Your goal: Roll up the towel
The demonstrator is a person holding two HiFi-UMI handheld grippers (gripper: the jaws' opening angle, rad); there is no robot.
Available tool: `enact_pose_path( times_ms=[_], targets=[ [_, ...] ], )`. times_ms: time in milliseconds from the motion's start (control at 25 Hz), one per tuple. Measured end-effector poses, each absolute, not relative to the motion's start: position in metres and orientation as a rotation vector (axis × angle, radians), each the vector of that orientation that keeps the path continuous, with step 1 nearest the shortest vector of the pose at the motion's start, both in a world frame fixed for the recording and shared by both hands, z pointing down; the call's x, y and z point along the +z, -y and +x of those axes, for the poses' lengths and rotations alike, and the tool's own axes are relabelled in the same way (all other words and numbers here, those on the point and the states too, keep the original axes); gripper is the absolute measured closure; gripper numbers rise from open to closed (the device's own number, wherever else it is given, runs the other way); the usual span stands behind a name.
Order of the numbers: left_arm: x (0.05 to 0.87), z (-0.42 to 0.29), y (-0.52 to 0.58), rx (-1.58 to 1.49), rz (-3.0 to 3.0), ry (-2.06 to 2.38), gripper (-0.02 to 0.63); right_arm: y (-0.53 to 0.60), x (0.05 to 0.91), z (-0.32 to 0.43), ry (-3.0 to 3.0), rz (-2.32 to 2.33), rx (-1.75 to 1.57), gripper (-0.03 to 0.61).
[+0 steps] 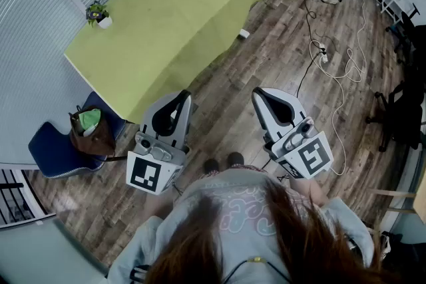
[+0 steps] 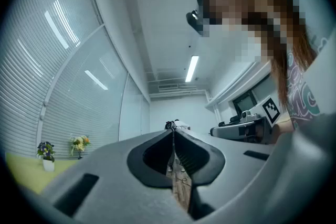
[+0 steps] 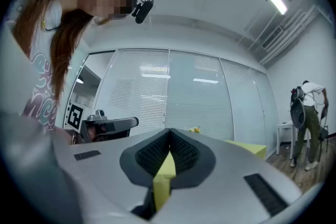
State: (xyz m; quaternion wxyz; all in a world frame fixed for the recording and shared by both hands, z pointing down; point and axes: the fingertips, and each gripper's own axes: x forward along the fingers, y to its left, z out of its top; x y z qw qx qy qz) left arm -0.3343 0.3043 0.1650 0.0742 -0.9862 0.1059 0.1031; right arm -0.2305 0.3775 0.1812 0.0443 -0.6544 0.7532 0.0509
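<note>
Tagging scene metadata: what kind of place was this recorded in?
Most likely an office or lab room, not a home. A long table under a yellow-green cloth stands beside glass walls with white slatted blinds, and a white power strip with trailing cables lies on the wood-plank floor.

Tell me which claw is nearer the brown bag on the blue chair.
Left. The left claw hangs right of the brown bag; the right claw is farther right.
</note>
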Motion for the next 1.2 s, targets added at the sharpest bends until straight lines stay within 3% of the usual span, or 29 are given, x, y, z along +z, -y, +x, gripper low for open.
enact_pose_path(
  times_ms=[720,760,880,960,1200],
  targets=[
    [0.167,-0.327,-0.311,0.306,-2.984,-0.349,0.594,-0.381,0.186,-0.226,-2.306,-2.053,0.168,0.56],
    [0.167,-0.327,-0.311,0.298,-2.979,-0.361,0.582,-0.381,0.185,-0.227,-2.309,-2.04,0.158,0.501],
    [0.169,-0.328,-0.308,0.281,-2.975,-0.397,0.356,-0.382,0.181,-0.218,-2.221,-2.052,0.142,0.301],
    [0.168,-0.33,-0.304,0.298,-2.983,-0.429,0.321,-0.383,0.179,-0.208,-2.153,-2.101,0.155,0.219],
    [0.165,-0.331,-0.305,0.297,-2.979,-0.423,0.31,-0.382,0.182,-0.209,-2.187,-2.1,0.155,0.202]
  ],
)
